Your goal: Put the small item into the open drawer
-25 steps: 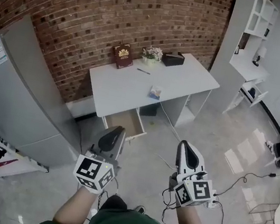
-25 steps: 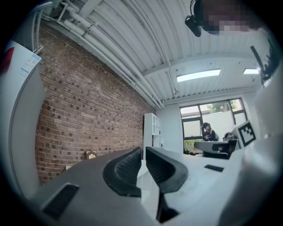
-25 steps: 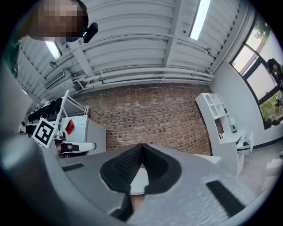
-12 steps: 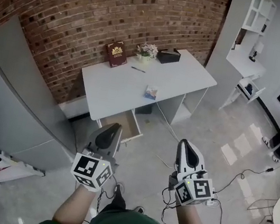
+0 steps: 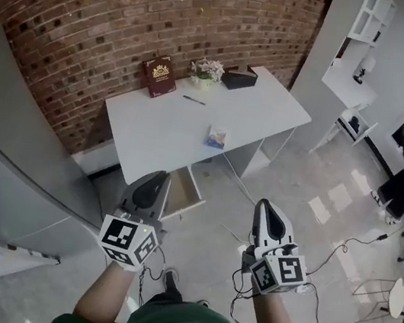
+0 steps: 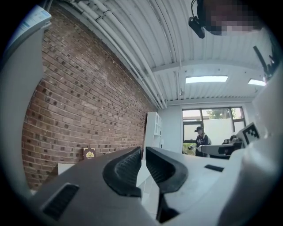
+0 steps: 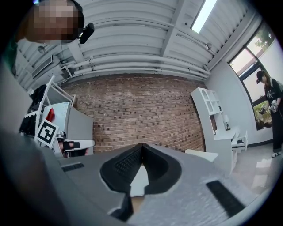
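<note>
While the person stands some way back from the white desk (image 5: 161, 136), both grippers are held out level in front of the body, well apart from each other and not touching anything. In the left gripper view, the left gripper (image 5: 157, 181) has its jaws only a narrow slit apart, with nothing between them. The right gripper (image 5: 266, 208) has its jaws fully together at the tips and is also empty.

The small item (image 5: 217, 136), a little box with blue print, lies on the desk top near the front edge, towards the right side. The open drawer (image 5: 185, 189) is pulled out under the front of the desk, below and to the left of the item; its wooden inside shows, and the left gripper covers part of it in the head view.

At the back of the desk, against the brick wall (image 5: 97, 7), a dark red book (image 5: 158, 76) leans. A small pot of flowers (image 5: 206, 69) and a black box (image 5: 239, 78) stand to the right of it. A pen (image 5: 193, 100) lies on the desk top in front of the flowers.
</note>
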Demonstrator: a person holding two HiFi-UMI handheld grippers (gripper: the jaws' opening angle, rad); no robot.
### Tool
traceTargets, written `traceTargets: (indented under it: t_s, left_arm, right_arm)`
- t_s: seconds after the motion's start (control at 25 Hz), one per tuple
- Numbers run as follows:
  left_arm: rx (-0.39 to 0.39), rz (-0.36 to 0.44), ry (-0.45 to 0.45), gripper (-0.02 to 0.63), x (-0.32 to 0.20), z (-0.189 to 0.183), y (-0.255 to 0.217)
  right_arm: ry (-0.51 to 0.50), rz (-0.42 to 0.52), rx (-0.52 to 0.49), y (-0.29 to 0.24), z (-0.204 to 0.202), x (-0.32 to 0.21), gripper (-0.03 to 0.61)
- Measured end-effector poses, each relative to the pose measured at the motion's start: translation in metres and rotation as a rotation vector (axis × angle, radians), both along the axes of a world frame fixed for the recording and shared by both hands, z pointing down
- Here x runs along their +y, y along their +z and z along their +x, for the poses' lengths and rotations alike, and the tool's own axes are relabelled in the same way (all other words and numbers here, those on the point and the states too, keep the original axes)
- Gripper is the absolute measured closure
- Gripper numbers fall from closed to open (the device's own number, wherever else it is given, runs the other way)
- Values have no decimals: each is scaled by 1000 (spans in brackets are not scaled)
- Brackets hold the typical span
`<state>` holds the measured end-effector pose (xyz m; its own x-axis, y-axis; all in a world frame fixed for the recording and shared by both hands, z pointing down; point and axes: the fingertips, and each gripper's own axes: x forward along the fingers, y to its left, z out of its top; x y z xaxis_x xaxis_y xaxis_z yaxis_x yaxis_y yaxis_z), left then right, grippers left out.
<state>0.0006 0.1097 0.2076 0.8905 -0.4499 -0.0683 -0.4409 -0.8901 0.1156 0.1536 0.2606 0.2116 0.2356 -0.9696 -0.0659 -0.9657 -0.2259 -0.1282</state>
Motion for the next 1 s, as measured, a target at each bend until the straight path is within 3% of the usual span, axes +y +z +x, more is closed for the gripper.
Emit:
traceTargets:
  t_s: [0.52, 1.0]
  left_arm:
    - [22, -30, 45, 583, -75, 3, 12]
    - [-12, -16, 48, 583, -107, 35, 25]
  right_arm:
    - [56, -42, 39, 0, 0, -59, 575]
    - [54, -22, -40, 23, 34, -101, 575]
